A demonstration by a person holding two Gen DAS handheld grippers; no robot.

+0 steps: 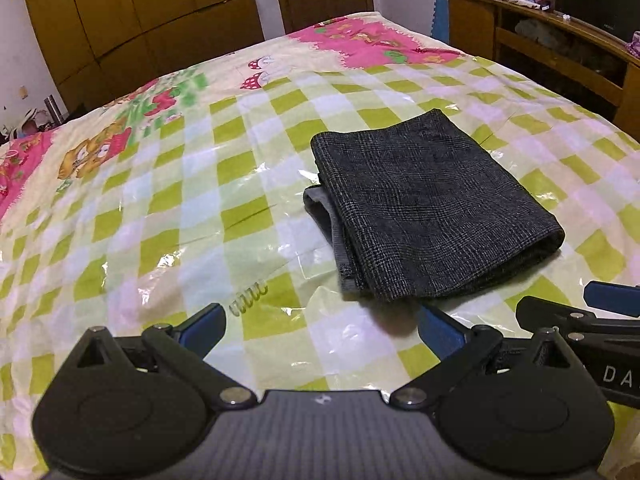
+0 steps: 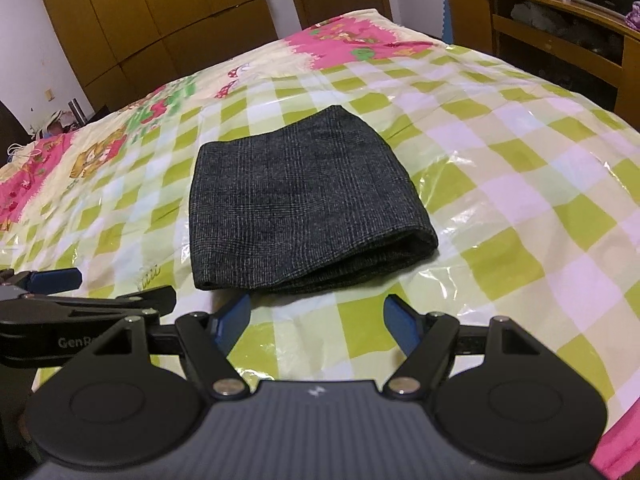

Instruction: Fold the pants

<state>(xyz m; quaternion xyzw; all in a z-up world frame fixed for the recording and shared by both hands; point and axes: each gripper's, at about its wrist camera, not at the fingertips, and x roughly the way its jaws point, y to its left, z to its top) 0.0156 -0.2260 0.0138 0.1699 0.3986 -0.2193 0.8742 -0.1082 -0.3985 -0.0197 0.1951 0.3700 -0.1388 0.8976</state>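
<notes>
Dark grey checked pants (image 1: 428, 208) lie folded into a compact thick rectangle on the bed, with a lighter grey inner layer peeking out at the left edge. In the right wrist view the same pants (image 2: 304, 204) sit just beyond the fingers. My left gripper (image 1: 320, 322) stands open, short of the bundle's near edge, with nothing between its blue pads. My right gripper (image 2: 316, 320) is open too, a little in front of the pants and apart from them. Each gripper shows at the other view's side: the right one (image 1: 592, 312), the left one (image 2: 60, 288).
The bed carries a green-and-white checked sheet (image 1: 160, 240) under shiny clear plastic, with pink cartoon prints at the far end. A wooden wardrobe (image 1: 140, 20) and door stand behind it. A wooden desk (image 1: 560, 48) with clutter lines the right side.
</notes>
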